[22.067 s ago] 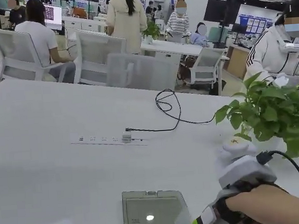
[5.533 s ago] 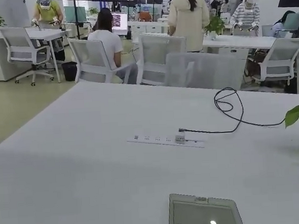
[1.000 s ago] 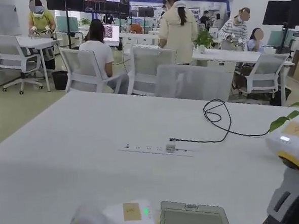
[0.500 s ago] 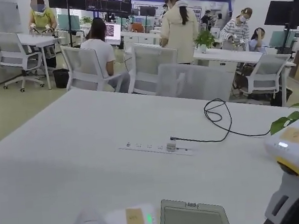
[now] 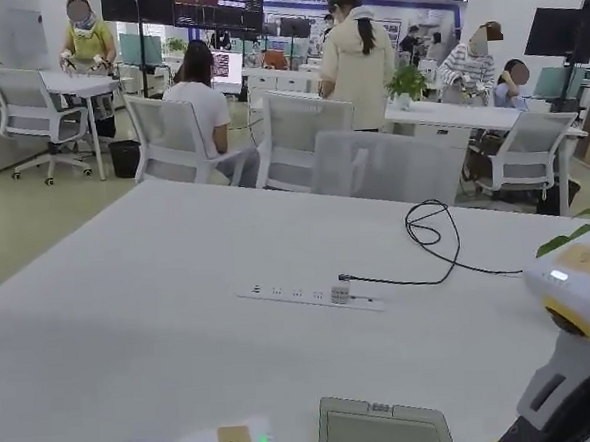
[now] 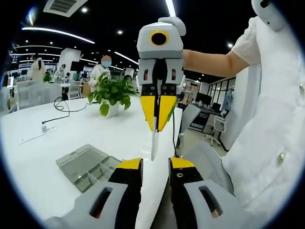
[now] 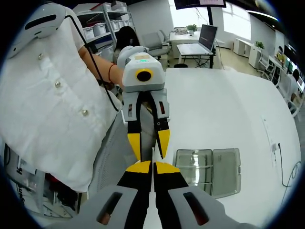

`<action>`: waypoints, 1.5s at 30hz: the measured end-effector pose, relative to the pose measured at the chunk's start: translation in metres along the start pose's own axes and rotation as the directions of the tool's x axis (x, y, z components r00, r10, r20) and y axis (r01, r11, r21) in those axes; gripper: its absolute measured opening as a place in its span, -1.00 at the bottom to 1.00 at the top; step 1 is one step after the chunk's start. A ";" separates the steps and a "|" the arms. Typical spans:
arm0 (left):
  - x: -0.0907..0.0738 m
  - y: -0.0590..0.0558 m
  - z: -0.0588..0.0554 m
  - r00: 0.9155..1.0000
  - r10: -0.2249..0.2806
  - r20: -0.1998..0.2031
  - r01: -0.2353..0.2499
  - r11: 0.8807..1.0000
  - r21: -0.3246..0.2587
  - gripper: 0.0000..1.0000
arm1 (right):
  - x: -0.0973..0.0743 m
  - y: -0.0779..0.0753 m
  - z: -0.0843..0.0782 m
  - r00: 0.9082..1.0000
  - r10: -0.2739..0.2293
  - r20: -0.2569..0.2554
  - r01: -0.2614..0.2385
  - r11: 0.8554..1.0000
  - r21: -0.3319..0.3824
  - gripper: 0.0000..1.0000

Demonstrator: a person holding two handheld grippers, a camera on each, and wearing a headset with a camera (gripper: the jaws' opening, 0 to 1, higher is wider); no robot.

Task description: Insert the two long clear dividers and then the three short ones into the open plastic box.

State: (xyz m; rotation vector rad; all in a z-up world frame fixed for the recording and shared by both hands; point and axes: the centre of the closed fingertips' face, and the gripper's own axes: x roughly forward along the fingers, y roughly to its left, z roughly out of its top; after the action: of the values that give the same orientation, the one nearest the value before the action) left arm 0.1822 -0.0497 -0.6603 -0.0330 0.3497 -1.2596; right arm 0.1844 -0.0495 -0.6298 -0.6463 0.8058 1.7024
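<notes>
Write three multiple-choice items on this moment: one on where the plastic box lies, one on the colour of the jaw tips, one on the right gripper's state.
1. The open plastic box lies:
A) on a chair
B) on the white table
C) on the floor

2. The jaw tips of the left gripper are:
A) red
B) yellow
C) blue

3. The right gripper is:
A) open wide and empty
B) shut on the box's rim
C) shut on a clear divider

Answers:
1 B: the left gripper view shows the box flat on the tabletop with its lid folded out.
2 B: both tips at the bottom of the left gripper view are yellow.
3 C: its jaws pinch a thin clear strip that hangs below them, above the left gripper's open jaws.
</notes>
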 end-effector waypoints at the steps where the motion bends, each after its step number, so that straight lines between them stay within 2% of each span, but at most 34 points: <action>1: -0.002 0.003 -0.002 1.000 0.013 -0.007 -0.013 1.000 0.000 -0.56 | -0.001 -0.003 0.000 1.000 -0.008 0.005 0.008 1.000 0.000 -0.94; 4: -0.008 0.010 -0.006 0.999 0.045 -0.012 -0.045 0.999 -0.004 -0.46 | -0.001 -0.009 0.002 0.999 -0.033 0.016 0.032 0.999 0.002 -0.94; 6: -0.013 0.015 -0.009 0.997 0.073 -0.015 -0.073 0.997 -0.012 -0.31 | -0.001 -0.015 0.002 0.999 -0.049 0.014 0.049 0.999 -0.001 -0.94; 17: -0.033 0.037 -0.030 0.985 0.165 -0.060 -0.167 0.986 -0.031 0.19 | 0.011 -0.055 0.000 0.990 -0.142 0.006 0.142 0.990 0.010 -0.94; 24: -0.039 0.045 -0.045 0.979 0.181 -0.090 -0.185 0.982 -0.036 0.58 | 0.032 -0.081 -0.003 0.984 -0.178 0.015 0.177 0.984 0.032 -0.94; 31: -0.043 0.056 -0.064 0.972 0.203 -0.117 -0.211 0.976 -0.059 0.89 | 0.060 -0.102 -0.017 0.979 -0.204 0.011 0.203 0.978 0.046 -0.94; 37: -0.044 0.054 -0.073 0.973 0.193 -0.125 -0.204 0.976 -0.078 1.00 | 0.077 -0.111 -0.031 0.977 -0.211 0.018 0.210 0.975 0.074 -0.95; 45: -0.043 0.054 -0.074 0.975 0.187 -0.123 -0.199 0.976 -0.086 1.00 | 0.090 -0.119 -0.043 0.976 -0.217 0.010 0.215 0.973 0.088 -0.95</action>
State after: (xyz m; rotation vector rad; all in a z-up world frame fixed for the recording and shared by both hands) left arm 0.2000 0.0198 -0.7317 -0.0102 0.5021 -1.0529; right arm 0.2771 -0.0078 -0.7478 -0.6335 0.7621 1.4666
